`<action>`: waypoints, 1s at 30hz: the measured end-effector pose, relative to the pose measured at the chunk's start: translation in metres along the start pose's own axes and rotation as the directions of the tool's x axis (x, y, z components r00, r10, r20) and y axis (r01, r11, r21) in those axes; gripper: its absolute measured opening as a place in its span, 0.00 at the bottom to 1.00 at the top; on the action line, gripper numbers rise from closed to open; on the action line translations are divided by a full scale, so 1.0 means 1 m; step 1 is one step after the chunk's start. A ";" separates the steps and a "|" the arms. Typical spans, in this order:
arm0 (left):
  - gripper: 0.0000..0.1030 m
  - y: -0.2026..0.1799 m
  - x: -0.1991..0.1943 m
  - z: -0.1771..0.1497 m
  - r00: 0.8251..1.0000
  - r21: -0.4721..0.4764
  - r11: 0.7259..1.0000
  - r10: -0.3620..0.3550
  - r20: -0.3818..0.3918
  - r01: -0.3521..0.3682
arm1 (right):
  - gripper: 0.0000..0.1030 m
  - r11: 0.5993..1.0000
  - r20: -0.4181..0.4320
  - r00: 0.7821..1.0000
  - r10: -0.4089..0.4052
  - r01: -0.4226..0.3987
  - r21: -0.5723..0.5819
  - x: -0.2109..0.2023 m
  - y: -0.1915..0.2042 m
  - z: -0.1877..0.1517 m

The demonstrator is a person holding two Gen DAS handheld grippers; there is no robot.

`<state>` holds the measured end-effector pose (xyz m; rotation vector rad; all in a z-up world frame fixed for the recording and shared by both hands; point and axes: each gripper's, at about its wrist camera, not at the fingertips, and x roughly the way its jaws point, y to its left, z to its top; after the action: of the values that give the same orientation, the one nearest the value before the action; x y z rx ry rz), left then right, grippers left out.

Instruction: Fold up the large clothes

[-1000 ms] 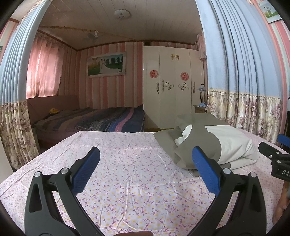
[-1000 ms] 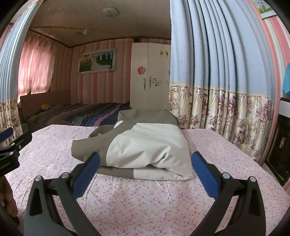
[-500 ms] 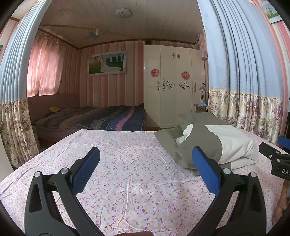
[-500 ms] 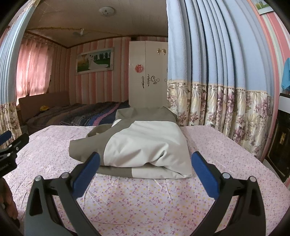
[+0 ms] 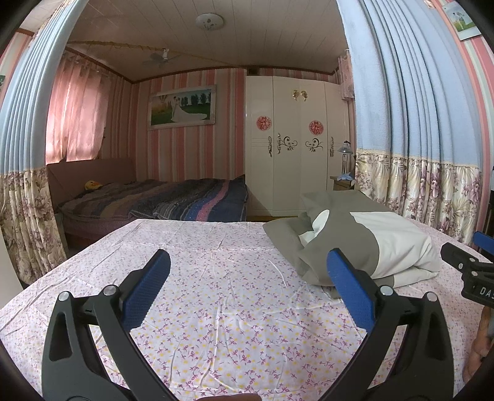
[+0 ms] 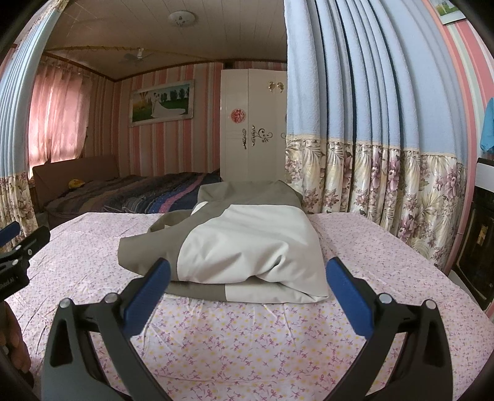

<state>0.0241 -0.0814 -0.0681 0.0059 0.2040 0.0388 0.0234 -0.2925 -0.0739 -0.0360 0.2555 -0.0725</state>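
Both jaws released: left gripper and right gripper each show blue-padded fingers spread wide, nothing between them, held above the sheet.

Bed sheet: pale pink with small purple and yellow flowers, lightly creased, covering the near surface across both views.

Curtains: blue upper part, floral lower band, hanging at the right of the sheet; a matching curtain at the left edge.

Wardrobe: white, with red round stickers and black scroll ornaments, against the far striped wall.

Far bed: dark striped cover, brown headboard, a small yellow toy near the head.

Garment: grey and off-white, folded into a thick bundle, lying on the sheet. In the right wrist view it sits directly ahead of the right gripper, its near edge just beyond the fingertips and not touching them. In the left wrist view the same garment lies to the right of centre, behind the right-hand finger.

Framed picture: landscape with a figure in white, on the far wall.

Ceiling lamp: round, white.

Opposite tools: the right gripper's tip shows at the right edge of the left view; the left gripper's tip shows at the left edge of the right view.
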 end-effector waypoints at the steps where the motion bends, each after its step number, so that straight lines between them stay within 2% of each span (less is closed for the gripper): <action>1: 0.97 0.000 0.000 0.000 1.000 0.000 1.000 0.000 0.001 0.000 | 0.98 1.000 0.000 1.000 0.000 0.000 0.000 0.000 0.000 0.000; 19: 0.97 0.000 0.002 -0.001 1.000 -0.001 1.000 0.002 -0.008 -0.002 | 0.98 1.000 0.003 1.000 0.006 -0.006 -0.008 0.001 0.000 -0.001; 26: 0.97 -0.009 -0.011 0.000 0.998 0.041 0.999 -0.008 0.057 0.006 | 0.98 1.000 0.005 1.000 0.008 -0.008 -0.006 0.001 -0.001 -0.001; 30: 0.97 -0.012 -0.012 0.000 0.998 0.055 0.998 -0.012 0.056 0.009 | 0.98 1.000 0.006 1.000 0.008 -0.008 -0.007 0.001 -0.001 -0.001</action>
<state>0.0129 -0.0943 -0.0655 0.0606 0.1483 0.0226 0.0243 -0.2939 -0.0750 -0.0422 0.2498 -0.0632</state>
